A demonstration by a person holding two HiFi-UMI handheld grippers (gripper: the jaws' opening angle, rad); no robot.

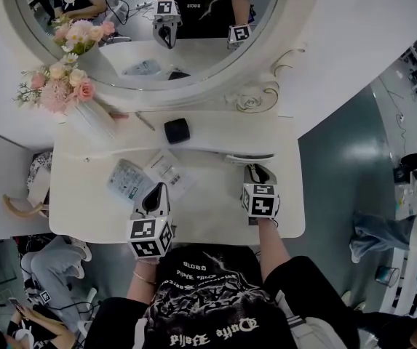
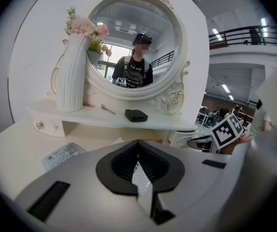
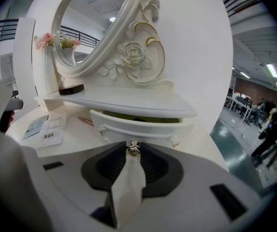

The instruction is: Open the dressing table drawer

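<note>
The white dressing table (image 1: 215, 220) has a small right-hand drawer (image 3: 143, 128) under its upper shelf, standing out a little from the shelf front with a dark gap above it. My right gripper (image 3: 134, 151) is shut on the drawer's small metal knob (image 3: 134, 148); from the head view it (image 1: 257, 171) reaches to the drawer front (image 1: 249, 157). My left gripper (image 1: 157, 190) hovers over the tabletop left of centre, jaws together with nothing between them (image 2: 138, 151). It points toward the mirror.
On the shelf stand a white vase of pink flowers (image 1: 84, 115), a hairpin (image 1: 145, 121) and a black box (image 1: 177, 130). Leaflets (image 1: 132, 180) lie on the tabletop ahead of the left gripper. A second small drawer (image 2: 46, 126) sits at the shelf's left end. The oval mirror (image 1: 150, 20) rises behind.
</note>
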